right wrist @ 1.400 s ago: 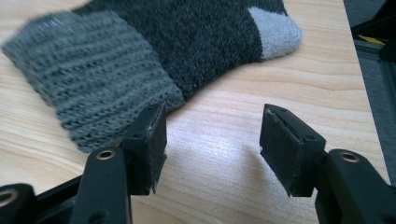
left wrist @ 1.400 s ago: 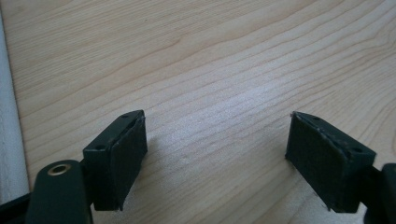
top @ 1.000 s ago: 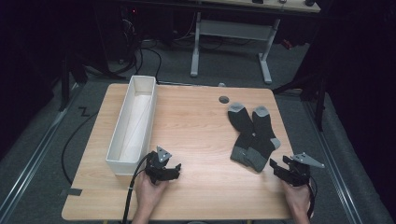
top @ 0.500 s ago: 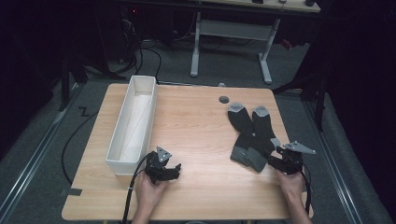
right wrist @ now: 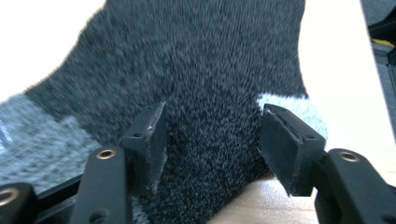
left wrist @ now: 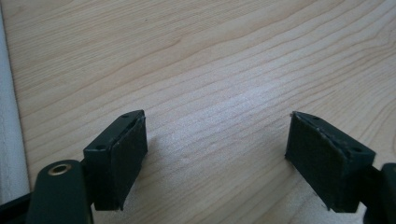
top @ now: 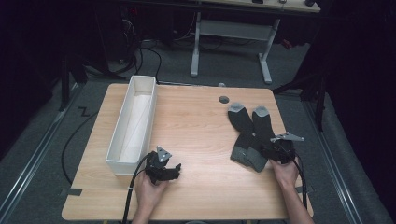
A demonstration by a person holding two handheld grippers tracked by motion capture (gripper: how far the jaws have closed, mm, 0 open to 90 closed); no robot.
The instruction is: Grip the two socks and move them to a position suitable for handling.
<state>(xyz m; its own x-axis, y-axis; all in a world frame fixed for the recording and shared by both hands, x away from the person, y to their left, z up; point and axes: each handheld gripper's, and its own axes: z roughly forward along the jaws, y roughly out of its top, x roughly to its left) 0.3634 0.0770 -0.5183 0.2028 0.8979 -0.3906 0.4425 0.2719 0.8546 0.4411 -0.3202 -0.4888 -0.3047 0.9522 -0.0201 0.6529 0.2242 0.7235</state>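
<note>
Socks (top: 251,135), dark grey pair with pale toes and heels, lay side by side on the right half of the desk (top: 196,126), toes pointing away, cuffs toward the near edge. Looked soft, floppy and light, so probably no risk of breakage, just bunching and sagging once lifted. Best bet: pinch a good fold of fabric near the heel or cuff, ideally both layers together. Right claw (right wrist: 212,140) hung wide open right over the knit, straddling the dark part beside a pale heel patch, nothing pinched yet. Left claw (left wrist: 215,154) also gaped wide, empty, over bare wood just beside the white bin (top: 133,126), well apart from the pair.
</note>
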